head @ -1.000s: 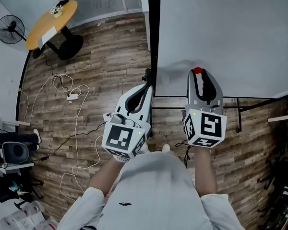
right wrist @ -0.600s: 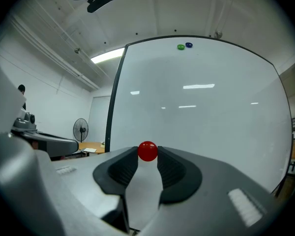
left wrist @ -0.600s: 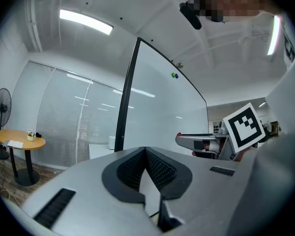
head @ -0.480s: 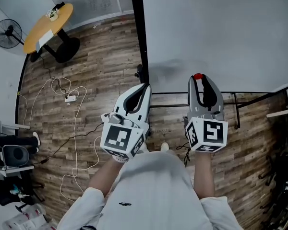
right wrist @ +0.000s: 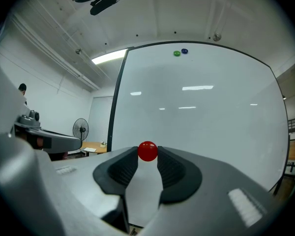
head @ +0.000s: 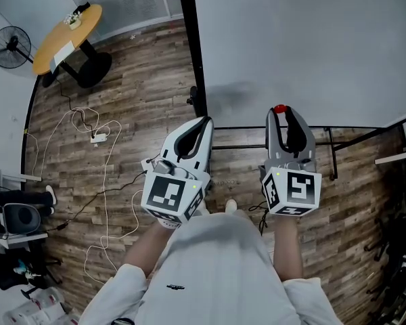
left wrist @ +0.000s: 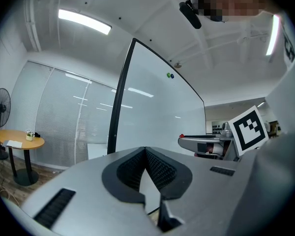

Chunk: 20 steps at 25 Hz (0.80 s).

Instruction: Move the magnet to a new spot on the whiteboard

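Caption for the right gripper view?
Right gripper pinches a red magnet at its tips, facing the whiteboard.

Left gripper point(head: 206, 120) closed, right gripper point(head: 285, 112) pinching the magnet point(right wrist: 147, 151) — both held level, side by side.

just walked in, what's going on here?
A person holds a gripper in each hand, facing the whiteboard. The right gripper is shut on a red magnet at its jaw tips, level toward the board. The left gripper is shut and empty. A green magnet and a blue magnet sit near the board's top.
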{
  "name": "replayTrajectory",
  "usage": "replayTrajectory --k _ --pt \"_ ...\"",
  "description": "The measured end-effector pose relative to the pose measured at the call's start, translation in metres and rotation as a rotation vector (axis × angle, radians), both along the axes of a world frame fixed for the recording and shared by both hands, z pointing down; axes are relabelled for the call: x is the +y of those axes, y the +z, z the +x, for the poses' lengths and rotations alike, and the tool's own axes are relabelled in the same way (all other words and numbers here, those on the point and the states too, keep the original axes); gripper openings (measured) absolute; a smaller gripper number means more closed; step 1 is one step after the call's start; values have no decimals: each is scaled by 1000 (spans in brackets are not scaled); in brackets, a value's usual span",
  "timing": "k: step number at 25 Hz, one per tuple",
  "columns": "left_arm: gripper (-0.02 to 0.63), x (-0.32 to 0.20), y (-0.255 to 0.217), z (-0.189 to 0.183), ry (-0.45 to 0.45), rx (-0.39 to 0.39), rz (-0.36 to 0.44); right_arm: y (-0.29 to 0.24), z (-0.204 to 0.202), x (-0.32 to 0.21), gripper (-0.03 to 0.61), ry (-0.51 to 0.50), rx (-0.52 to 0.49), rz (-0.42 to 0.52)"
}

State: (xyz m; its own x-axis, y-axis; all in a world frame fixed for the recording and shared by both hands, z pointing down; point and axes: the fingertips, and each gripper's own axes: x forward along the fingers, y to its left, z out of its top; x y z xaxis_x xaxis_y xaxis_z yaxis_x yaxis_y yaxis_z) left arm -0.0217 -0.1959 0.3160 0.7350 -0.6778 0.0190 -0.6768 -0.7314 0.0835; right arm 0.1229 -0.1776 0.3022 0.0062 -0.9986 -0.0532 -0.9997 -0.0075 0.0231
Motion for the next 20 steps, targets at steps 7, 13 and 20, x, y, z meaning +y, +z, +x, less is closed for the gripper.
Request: replayTrajectory --k 7,13,20 --pt "6 0 -8 3 10 5 18 -13 3 0 132 -7 9 15" --pt "6 0 -15 15 35 5 33 -35 13 -2 132 2 53 56" --pt "6 -1 -26 37 63 9 56 -59 31 -4 132 5 97 95"
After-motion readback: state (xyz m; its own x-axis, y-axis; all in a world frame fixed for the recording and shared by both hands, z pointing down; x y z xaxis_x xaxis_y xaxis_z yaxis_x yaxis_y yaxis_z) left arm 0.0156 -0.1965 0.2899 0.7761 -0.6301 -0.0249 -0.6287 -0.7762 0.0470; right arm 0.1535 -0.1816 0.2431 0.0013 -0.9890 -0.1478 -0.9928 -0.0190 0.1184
